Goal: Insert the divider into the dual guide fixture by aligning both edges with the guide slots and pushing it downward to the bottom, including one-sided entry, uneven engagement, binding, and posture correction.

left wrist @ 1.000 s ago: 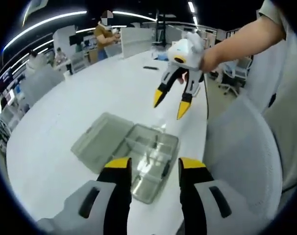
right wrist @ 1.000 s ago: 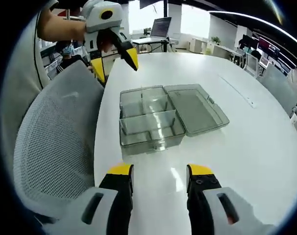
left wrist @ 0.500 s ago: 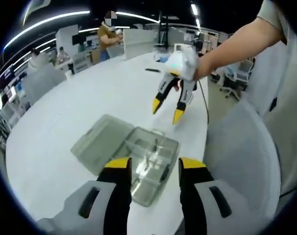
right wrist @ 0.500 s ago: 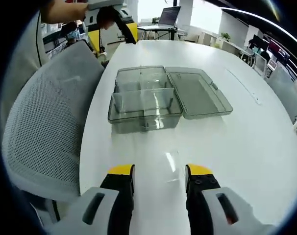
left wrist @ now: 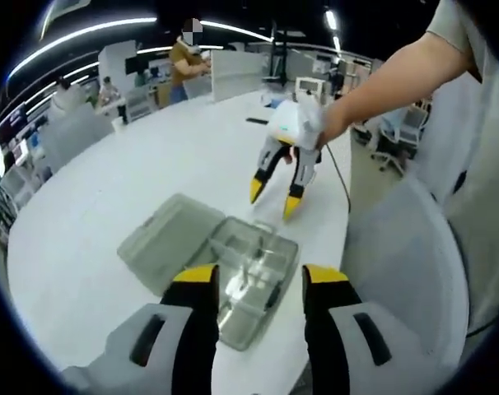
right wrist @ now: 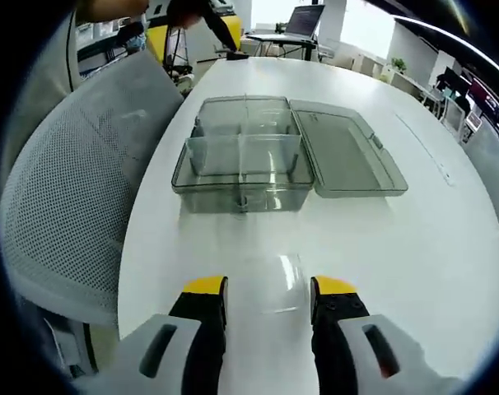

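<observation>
1. Box (right wrist: 243, 169): clear plastic, sits on the white surface (right wrist: 381, 247), hinged lid (right wrist: 344, 158) flat open beside it.
2. Inside: clear partitions split it into compartments; one divider (right wrist: 243, 156) stands upright across the middle. Contents otherwise hard to tell.
3. Left hand-held gripper (left wrist: 254, 284): jaws apart, empty, just above the box.
4. Right hand-held gripper (right wrist: 264, 290): jaws apart, empty, over bare surface near the box.
5. Mesh chair (right wrist: 64, 197) against the surface edge.
</observation>
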A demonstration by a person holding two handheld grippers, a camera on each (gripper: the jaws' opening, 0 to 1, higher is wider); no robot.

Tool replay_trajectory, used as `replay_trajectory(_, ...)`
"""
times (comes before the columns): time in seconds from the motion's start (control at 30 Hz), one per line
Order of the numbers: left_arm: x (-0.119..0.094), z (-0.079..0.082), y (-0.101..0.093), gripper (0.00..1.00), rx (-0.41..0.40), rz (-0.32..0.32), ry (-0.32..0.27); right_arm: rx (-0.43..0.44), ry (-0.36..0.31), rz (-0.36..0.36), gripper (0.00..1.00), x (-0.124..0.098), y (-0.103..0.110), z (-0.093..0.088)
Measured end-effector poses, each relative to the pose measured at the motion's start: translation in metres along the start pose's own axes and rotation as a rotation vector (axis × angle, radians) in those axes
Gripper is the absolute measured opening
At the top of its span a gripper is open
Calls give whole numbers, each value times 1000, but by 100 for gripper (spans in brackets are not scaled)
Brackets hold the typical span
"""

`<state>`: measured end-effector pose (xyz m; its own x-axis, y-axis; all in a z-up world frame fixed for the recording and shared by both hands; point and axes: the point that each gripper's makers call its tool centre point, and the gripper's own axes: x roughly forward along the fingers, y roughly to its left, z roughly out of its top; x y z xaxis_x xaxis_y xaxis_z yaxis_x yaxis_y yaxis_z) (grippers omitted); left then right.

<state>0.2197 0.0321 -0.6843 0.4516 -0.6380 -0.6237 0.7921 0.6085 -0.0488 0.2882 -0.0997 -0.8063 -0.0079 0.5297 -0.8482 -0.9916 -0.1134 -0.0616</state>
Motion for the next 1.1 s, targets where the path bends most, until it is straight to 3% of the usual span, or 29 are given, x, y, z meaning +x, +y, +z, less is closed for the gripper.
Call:
replay_trajectory(0.63,1,-4,-2,44,-47,-4,-22,-31,34,45,36,10,-2,-4)
replay_trajectory(1.1,0,-6,2,44,-69,-1,-29,-11,57,70,29,10,0,-6)
